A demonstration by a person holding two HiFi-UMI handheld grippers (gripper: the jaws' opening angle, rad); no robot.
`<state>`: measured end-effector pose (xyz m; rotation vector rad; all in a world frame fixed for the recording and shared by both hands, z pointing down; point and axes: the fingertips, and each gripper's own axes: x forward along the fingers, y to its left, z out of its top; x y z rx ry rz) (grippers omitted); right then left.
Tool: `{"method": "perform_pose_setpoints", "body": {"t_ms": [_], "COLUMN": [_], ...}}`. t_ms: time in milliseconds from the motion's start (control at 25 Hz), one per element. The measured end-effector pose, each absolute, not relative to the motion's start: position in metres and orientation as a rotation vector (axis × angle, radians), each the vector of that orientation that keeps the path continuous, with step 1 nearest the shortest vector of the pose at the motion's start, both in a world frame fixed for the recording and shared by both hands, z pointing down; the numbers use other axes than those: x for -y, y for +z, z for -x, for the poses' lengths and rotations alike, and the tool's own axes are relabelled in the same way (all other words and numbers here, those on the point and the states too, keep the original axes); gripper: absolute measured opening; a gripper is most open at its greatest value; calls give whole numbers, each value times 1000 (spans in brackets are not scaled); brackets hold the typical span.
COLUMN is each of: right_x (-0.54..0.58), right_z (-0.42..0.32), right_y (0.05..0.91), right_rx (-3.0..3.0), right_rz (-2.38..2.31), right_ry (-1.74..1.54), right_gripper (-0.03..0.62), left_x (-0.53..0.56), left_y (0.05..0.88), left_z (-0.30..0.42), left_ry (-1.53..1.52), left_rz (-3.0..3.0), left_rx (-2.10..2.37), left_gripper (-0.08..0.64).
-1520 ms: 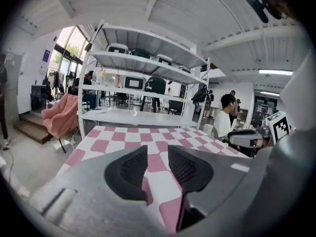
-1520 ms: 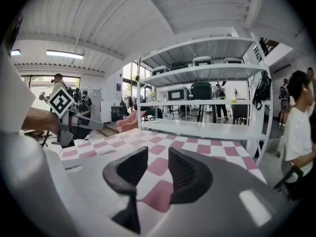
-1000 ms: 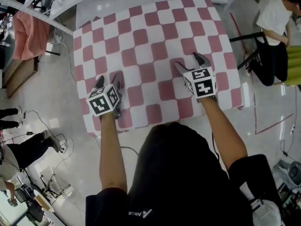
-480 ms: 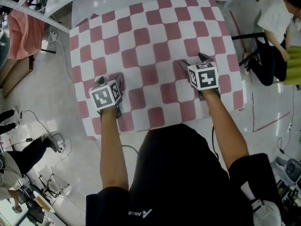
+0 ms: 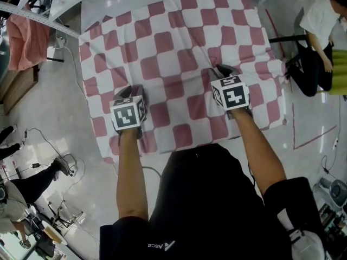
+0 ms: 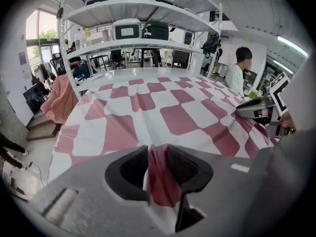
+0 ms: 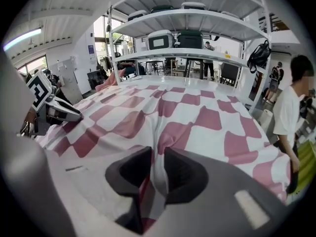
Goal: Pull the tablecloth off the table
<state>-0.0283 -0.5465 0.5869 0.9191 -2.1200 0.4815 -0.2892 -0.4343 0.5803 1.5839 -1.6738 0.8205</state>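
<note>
Seen from above, a pink-and-white checked tablecloth (image 5: 179, 42) covers nearly all of a white surface (image 5: 124, 1), whose bare far end shows beyond the cloth. The cloth hangs over the near edge and both side edges. It is rumpled, with creases running away from the two grippers. The person wearing the camera stands at the near edge, with both forearms stretched over the cloth. The left gripper (image 5: 130, 90) rests on the near left part of the tablecloth. The right gripper (image 5: 222, 69) rests on the near right part, a little farther in, well apart from the left one.

In the left gripper view, its fingers (image 6: 183, 166) are closing on a raised fold of the cloth. A pink square is bunched upright between them, and the pads seem to press it from both sides. In the right gripper view, that gripper's fingers (image 7: 183, 174) are likewise closing around a narrow ridge of white and pink cloth pinched up from the surface, with creases fanning out beyond it.

Metal shelving (image 6: 138, 14) holding boxes stands beyond the far end. Pink fabric (image 5: 27, 37) hangs off to the left, above a pale floor (image 5: 49, 107). Another person in a white top (image 5: 317, 18) is at the right side.
</note>
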Motion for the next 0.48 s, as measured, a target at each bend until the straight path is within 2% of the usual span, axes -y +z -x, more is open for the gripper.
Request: {"method": "perform_pose_setpoints", "body": {"t_ms": [80,120,240,480], "right_x": [541,540,536,522], "right_z": [38,42,52,67], "right_y": [586,586,587,586], "right_rx": [2119,2120,2131,2169], "right_rz": [-901,-894,-874,-821], "right_ry": [458,449,467,497], "right_gripper": [26,17,12,11], "left_x": [434,434,434,430], "left_y": [580,579,579,579], "left_z": [288,288,292,286], "left_ry": [829,832,816,787], "left_rz": [-1593,-1594,-1594,-1617], "left_rx": [1674,1677,1685,1684], "left_gripper": [107,84,17,8]}}
